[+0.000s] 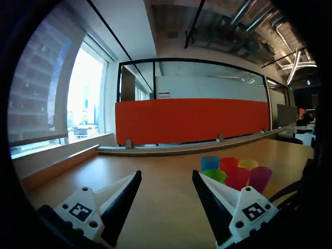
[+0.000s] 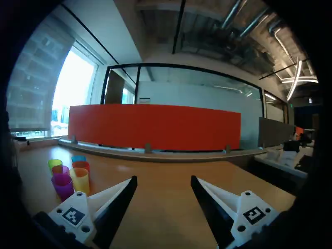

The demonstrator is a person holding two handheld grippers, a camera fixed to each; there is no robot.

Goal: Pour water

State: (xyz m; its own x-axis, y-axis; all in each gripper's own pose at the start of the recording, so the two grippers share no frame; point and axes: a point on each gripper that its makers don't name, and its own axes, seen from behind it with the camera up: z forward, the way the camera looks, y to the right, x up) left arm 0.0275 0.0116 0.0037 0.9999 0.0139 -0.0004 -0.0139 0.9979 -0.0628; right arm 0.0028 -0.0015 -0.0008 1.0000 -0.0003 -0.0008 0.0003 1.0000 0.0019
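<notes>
A long orange partition panel (image 1: 191,120) is seen standing along the far edge of the light wooden tabletop (image 1: 166,207). A glass wall is seen behind it, and a large bright window (image 1: 85,103) at the left. Exposed pipes and a bent strip light (image 1: 295,66) are seen overhead. In the right gripper view, a neighbouring desk (image 2: 282,166) bearing white objects is seen past the table's right edge.

The wood ahead of both grippers lies bare as far as the partition, so broad open room is left there.

The left gripper (image 1: 166,173) is held low over the table, its two fingers spread apart over bare wood. The right gripper (image 2: 163,179) is likewise held with its fingers apart and gripping no object.

A cluster of small coloured plastic cups (image 1: 234,170) is stood close together on the table. In the left gripper view it is found just beyond and right of the right finger, partly hidden by it. In the right gripper view it is found left of the left finger, with a yellow cup (image 2: 79,179) and a magenta cup (image 2: 63,185) nearest.
</notes>
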